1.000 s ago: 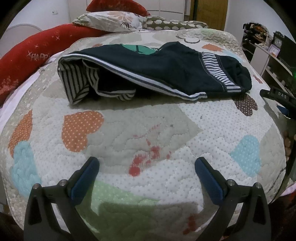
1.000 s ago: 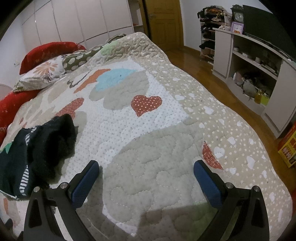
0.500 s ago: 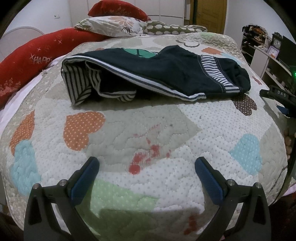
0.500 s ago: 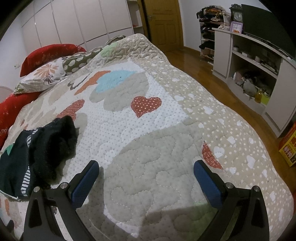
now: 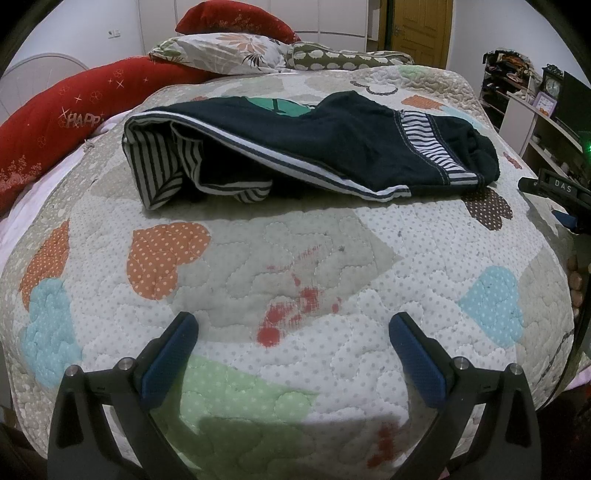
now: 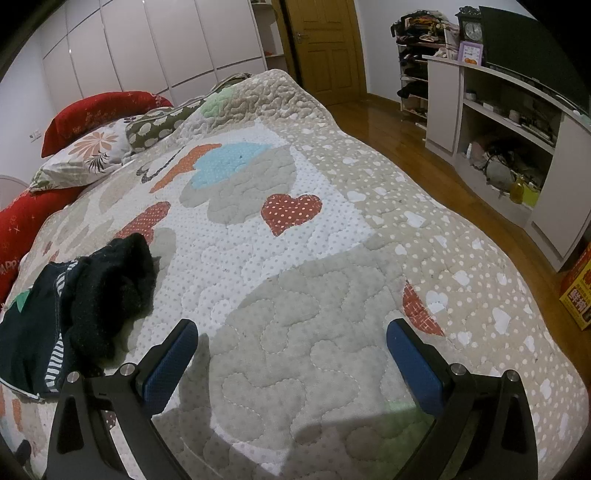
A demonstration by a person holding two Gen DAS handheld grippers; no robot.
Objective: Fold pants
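Pants bunched on quilt, both grippers spread, empty.
Risk: left gripper / right gripper may pinch one layer only, skewing fold.

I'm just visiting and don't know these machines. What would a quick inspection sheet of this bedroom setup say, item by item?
Surface: quilt with heart patches, covering the bed.
Job's things: dark pants with striped trim lie rumpled and partly doubled over on the quilt, untouched by either claw.
Clutter: red pillow, floral pillow and spotted pillow at the head of the bed.
Grippers: left claw open, empty, hovering short of the pants; right claw open, empty, over bare quilt with the pants to its left.
Cables: nothing seen.
Surroundings: wooden door, white wardrobe, shelf unit with a clock, wooden floor.
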